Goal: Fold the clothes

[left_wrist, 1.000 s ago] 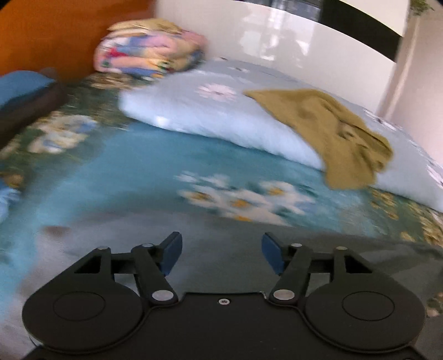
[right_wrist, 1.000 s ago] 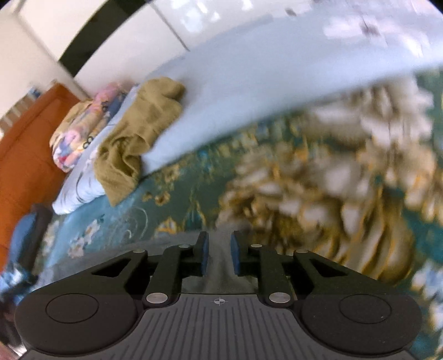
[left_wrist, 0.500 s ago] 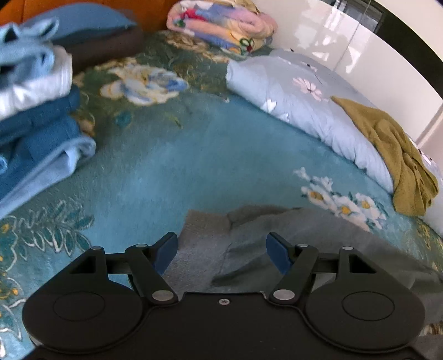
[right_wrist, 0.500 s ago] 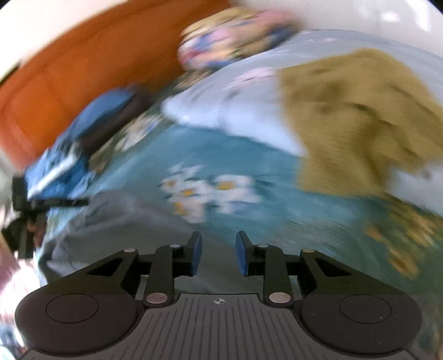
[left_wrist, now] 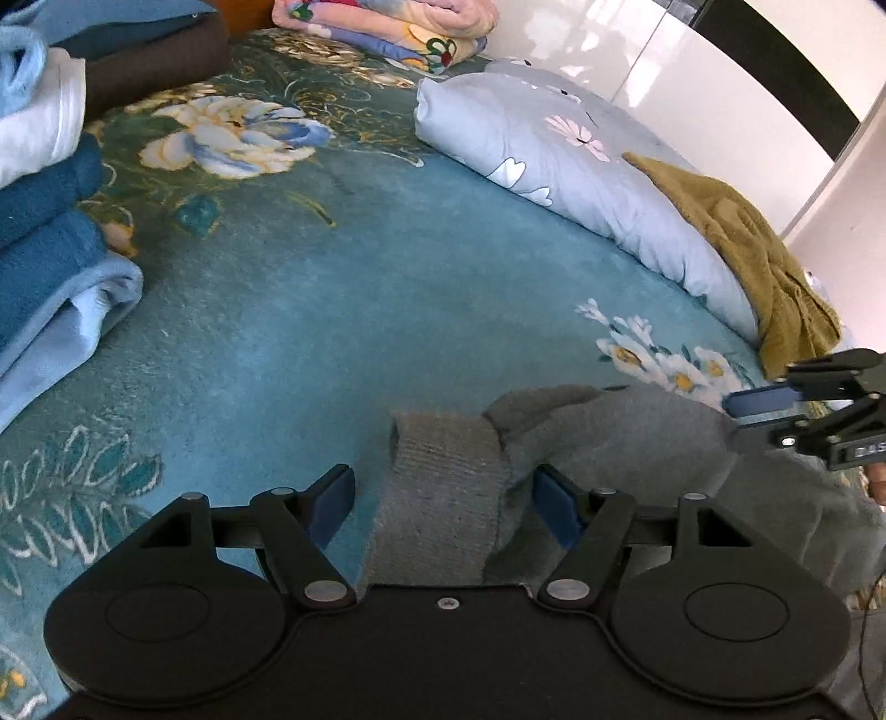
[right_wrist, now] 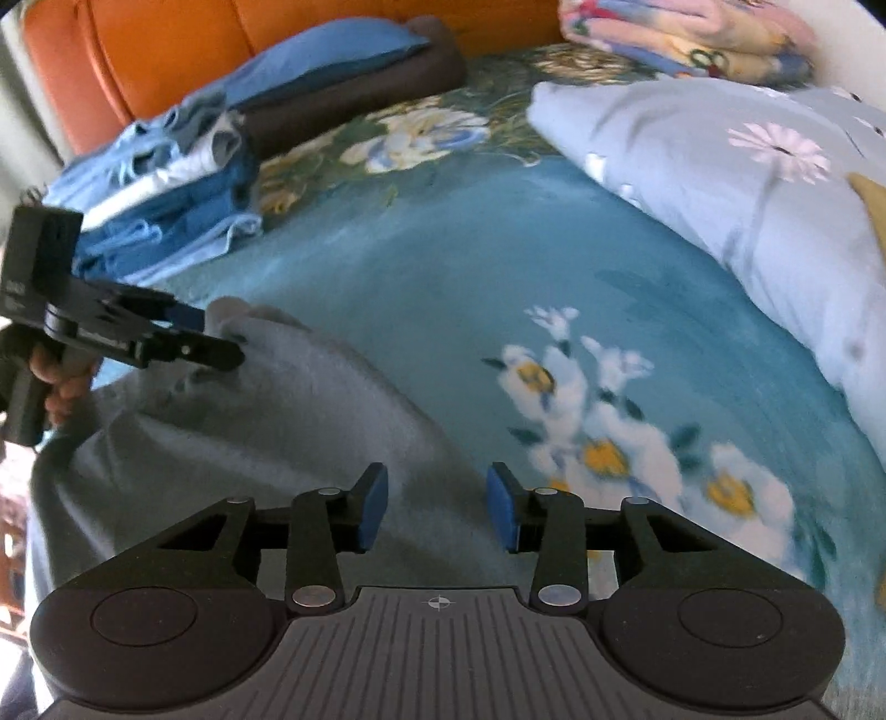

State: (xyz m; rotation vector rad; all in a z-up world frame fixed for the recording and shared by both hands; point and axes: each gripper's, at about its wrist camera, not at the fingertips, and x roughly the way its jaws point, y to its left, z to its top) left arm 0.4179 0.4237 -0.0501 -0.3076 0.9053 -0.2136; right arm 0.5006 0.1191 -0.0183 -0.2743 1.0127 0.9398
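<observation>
grey garment (left_wrist: 637, 443) lies loosely spread on the teal floral bedspread (left_wrist: 360, 288), near the front edge of both views. a ribbed cuff (left_wrist: 443, 459) at the end of a sleeve points out onto the bedspread. the body of the garment is rumpled, with no crisp fold lines that i can see.

left gripper (left_wrist: 443, 507): jaws spread wide, one pad on each side of the cuff, not clamped on it. whether the pads touch the fabric, cannot tell.
right gripper (right_wrist: 437, 509): jaws parted, hovering over the garment's right-hand edge where grey meets teal; nothing held between the pads.

progress, as a judgement: a stack of folded blue and white clothes (right_wrist: 160, 199) sits at the far left, so some pieces lie folded already. the grey piece does not lie folded now. an olive garment (left_wrist: 764, 260) is draped unfolded over the pale blue duvet (left_wrist: 554, 155).

edges and room: open bedspread stretches ahead of the cuff toward the stack, wide and free of objects. right side is bounded by the duvet roll, well apart from the grey piece. far side: brown bolster (right_wrist: 354, 94), orange headboard (right_wrist: 155, 61), folded patterned blanket (left_wrist: 387, 27). the two grippers work close to each other over one garment, so crossing paths is the main collision risk.
</observation>
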